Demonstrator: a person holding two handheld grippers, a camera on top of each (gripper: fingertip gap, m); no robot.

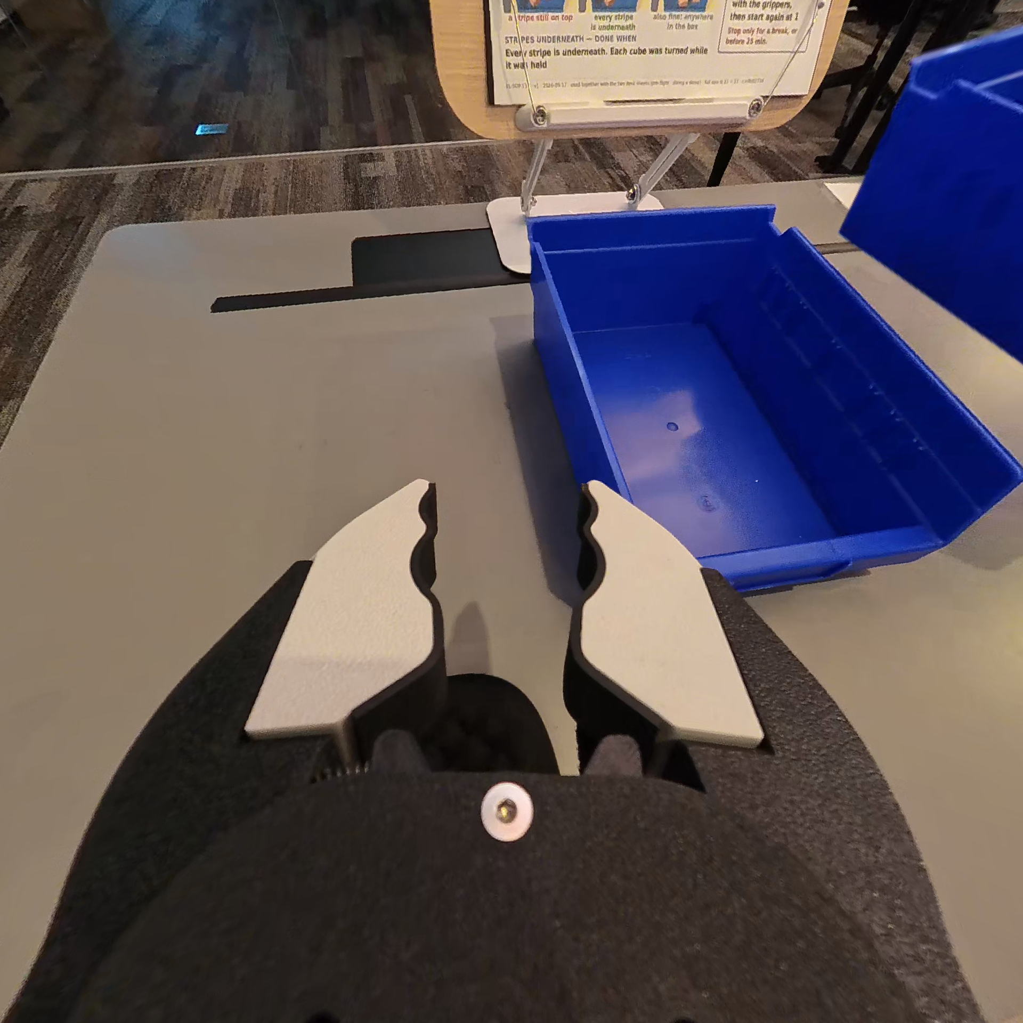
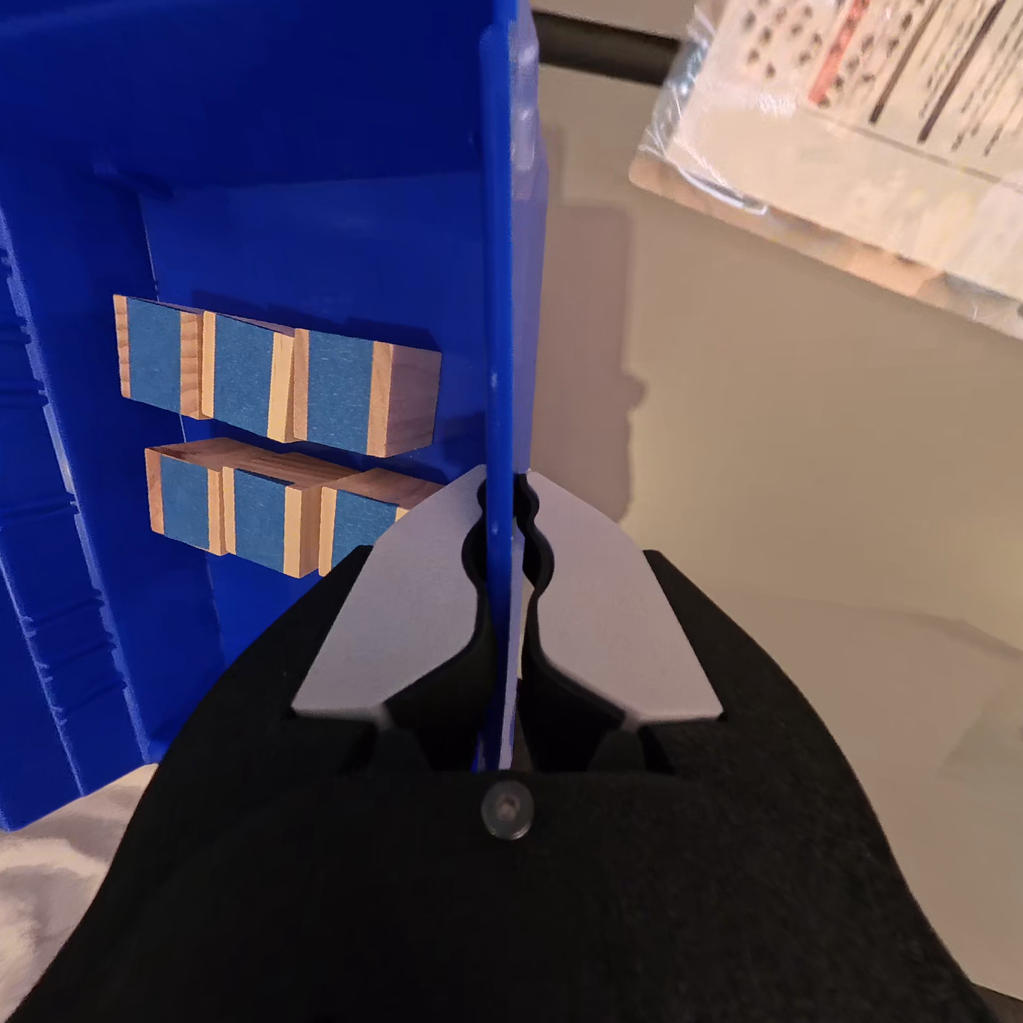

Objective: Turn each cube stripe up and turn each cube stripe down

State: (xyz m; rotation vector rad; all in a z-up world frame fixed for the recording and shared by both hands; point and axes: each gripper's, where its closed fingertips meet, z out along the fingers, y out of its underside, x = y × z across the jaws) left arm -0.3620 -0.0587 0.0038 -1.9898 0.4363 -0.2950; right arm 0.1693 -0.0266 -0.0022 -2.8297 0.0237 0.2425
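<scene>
My left gripper [image 1: 506, 531] is spread wide over bare table [image 1: 221, 443], holding nothing. My right gripper [image 2: 501, 531] clamps a bin [image 2: 310, 166] wall; six cubes [image 2: 277, 432] sit inside, centre-left, stripes showing.

Left claw [image 1: 508, 498] agape, blue bin [image 1: 559, 343] beside

A grey bench [image 1: 221, 443] with a black strip [image 1: 360, 293] stands on streaky grey-brown carpet [image 1: 221, 83]. Behind the bench's far edge, dark furniture legs [image 1: 725, 160] rise; the light is warm and dim.
</scene>
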